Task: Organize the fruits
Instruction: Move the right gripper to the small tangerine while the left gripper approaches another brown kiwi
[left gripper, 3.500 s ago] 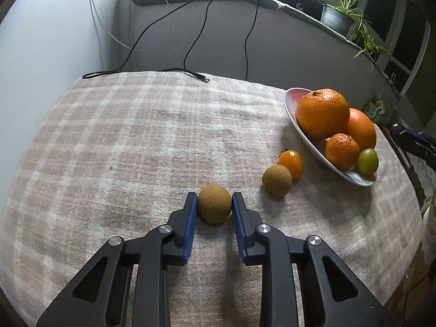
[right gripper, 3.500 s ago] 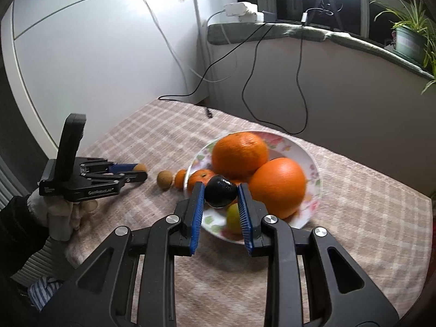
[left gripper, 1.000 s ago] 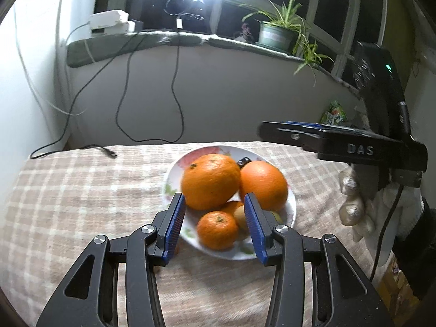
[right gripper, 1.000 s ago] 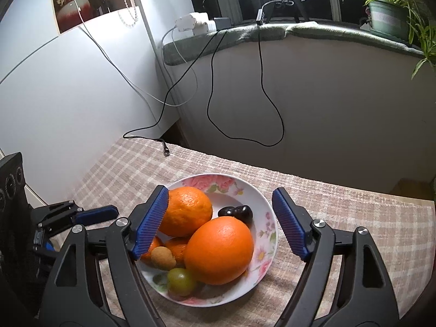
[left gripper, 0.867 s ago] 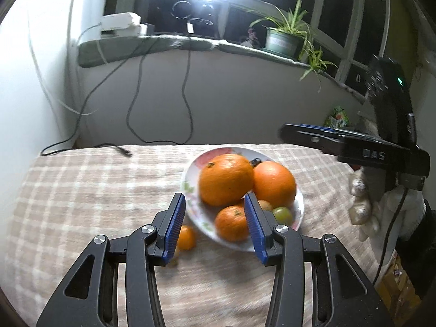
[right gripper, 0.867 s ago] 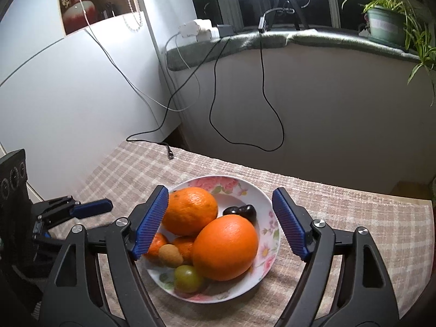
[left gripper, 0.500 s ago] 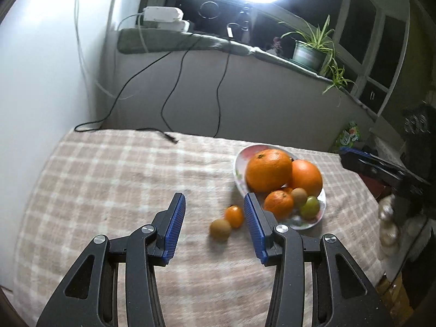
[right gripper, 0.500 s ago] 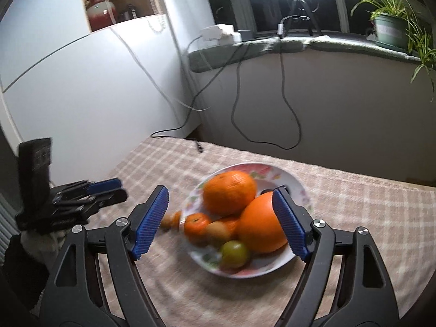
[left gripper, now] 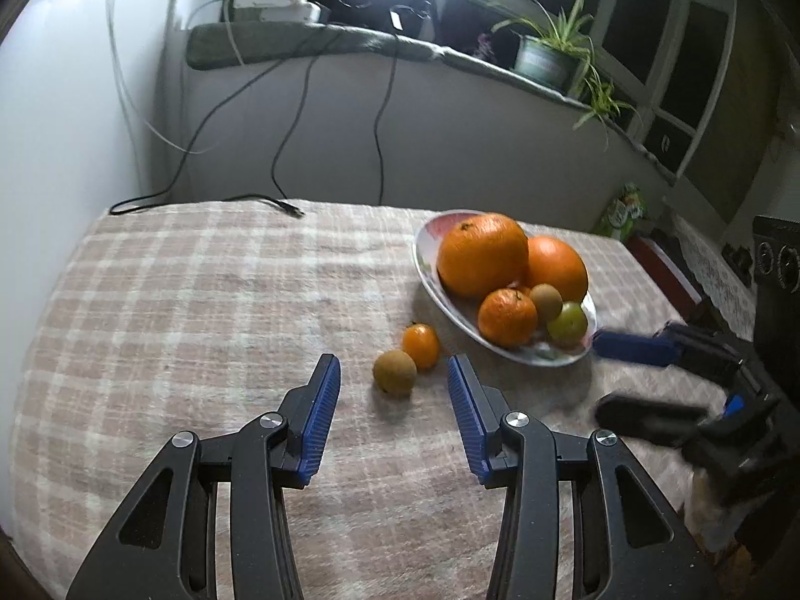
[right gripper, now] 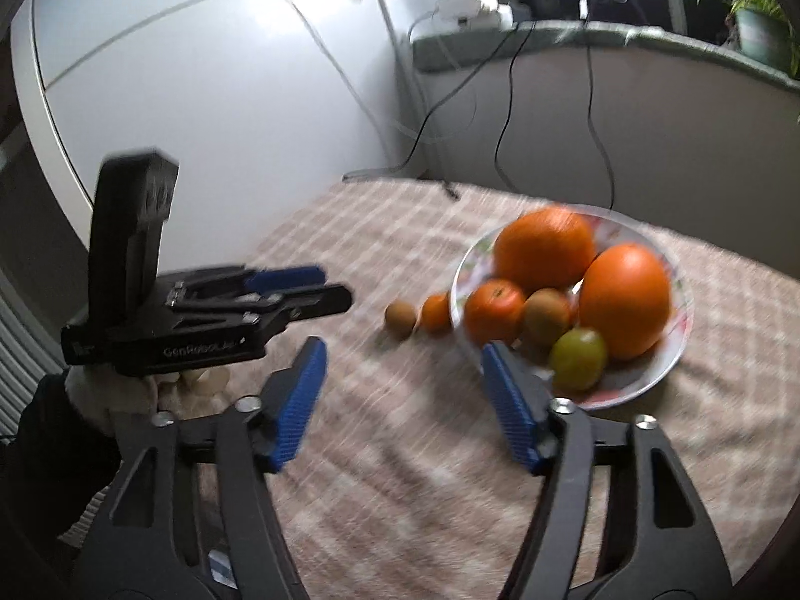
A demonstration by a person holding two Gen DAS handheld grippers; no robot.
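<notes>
A flowered plate (left gripper: 425, 250) (right gripper: 620, 230) holds two big oranges (left gripper: 482, 255), a mandarin (left gripper: 506, 316), a brown fruit (left gripper: 546, 300) and a green fruit (left gripper: 567, 323) (right gripper: 577, 357). On the checked cloth left of the plate lie a small orange fruit (left gripper: 421, 346) (right gripper: 436, 312) and a round brown fruit (left gripper: 394, 372) (right gripper: 400, 318), touching. My left gripper (left gripper: 391, 360) (right gripper: 335, 287) is open, with the loose brown fruit just ahead of its tips. My right gripper (right gripper: 402, 347) (left gripper: 600, 375) hovers near the plate's front rim, its jaws closing with nothing between them.
The checked cloth (left gripper: 200, 325) covers the whole table, which drops off at the near and right edges. A black cable end (left gripper: 292, 207) lies at the back. Behind are a white wall, a ledge with a potted plant (left gripper: 542, 57) and a bright lamp.
The brown fruit once between the left jaws now lies in the plate. The left gripper swung from over the plate to the two loose fruits. The right gripper shifted left and its jaws narrowed.
</notes>
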